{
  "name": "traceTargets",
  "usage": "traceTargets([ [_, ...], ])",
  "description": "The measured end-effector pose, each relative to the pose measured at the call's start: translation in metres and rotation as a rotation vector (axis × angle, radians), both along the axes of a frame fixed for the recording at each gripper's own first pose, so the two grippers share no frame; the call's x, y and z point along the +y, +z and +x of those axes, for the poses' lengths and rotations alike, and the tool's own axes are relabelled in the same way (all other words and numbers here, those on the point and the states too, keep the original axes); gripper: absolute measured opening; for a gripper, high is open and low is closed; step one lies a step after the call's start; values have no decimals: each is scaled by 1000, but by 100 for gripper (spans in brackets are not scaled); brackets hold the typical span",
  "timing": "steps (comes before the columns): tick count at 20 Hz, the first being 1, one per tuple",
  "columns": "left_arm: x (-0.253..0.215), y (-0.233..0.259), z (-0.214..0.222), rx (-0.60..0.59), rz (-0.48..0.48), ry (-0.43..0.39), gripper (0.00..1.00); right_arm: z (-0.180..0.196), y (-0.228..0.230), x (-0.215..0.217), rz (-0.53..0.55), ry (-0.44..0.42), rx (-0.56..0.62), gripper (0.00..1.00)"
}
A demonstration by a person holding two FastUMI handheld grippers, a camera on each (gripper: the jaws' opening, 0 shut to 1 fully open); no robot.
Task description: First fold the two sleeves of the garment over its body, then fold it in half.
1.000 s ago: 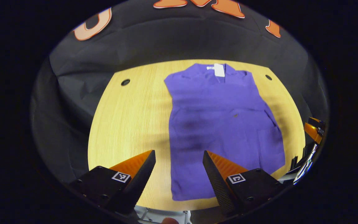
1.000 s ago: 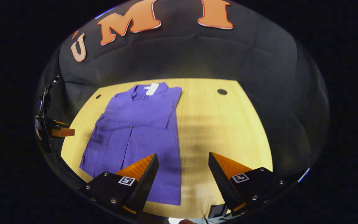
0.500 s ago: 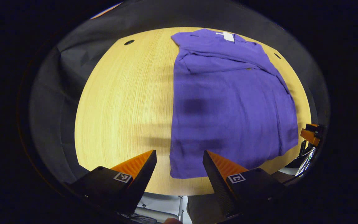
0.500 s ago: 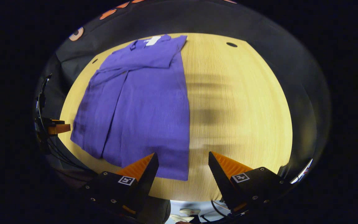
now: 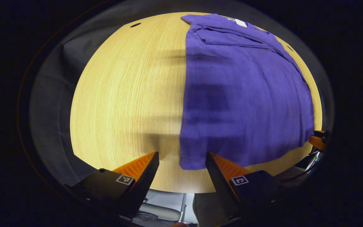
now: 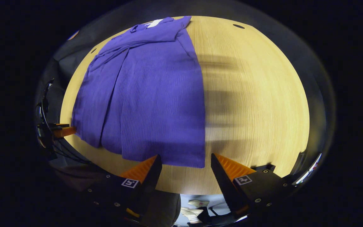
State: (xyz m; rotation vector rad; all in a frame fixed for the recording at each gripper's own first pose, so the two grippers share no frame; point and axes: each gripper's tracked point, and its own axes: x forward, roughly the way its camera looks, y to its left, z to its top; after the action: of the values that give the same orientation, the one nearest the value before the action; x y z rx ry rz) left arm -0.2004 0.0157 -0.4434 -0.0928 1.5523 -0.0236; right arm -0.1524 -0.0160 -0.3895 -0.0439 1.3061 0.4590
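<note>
Purple garment (image 5: 244, 94) lies flat on the wooden surface (image 5: 124, 94), both sleeves already folded over its body, so only the fold in half is left. Left gripper (image 5: 181, 167) and right gripper (image 6: 186, 168) hover at its near hem corners, jaws open, holding nothing.

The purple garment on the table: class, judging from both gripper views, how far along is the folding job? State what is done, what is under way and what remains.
Done: both sleeves lie folded across the purple garment, near its collar. In hand: the left gripper and right gripper, both open, sit at the hem's two near corners on the wooden table, gripping nothing yet. Left: pinching the hem and folding the garment in half.
</note>
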Motion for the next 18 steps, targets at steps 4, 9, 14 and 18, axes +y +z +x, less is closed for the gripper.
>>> traceTargets([
  [4, -8, -1, 0, 24, -39, 19, 88, 1, -3, 0, -16, -16, 20, 86],
  [9, -22, -1, -2, 69, -126, 44, 45, -6, -2, 11, 29, -54, 95, 48],
  [14, -29, 5, 1, 85, -184, 66, 9, -3, 1, 17, 76, -118, 136, 6],
  [18, -30, 28, 23, 35, -205, 18, 6, 14, 34, 25, 163, -152, 105, 5],
])
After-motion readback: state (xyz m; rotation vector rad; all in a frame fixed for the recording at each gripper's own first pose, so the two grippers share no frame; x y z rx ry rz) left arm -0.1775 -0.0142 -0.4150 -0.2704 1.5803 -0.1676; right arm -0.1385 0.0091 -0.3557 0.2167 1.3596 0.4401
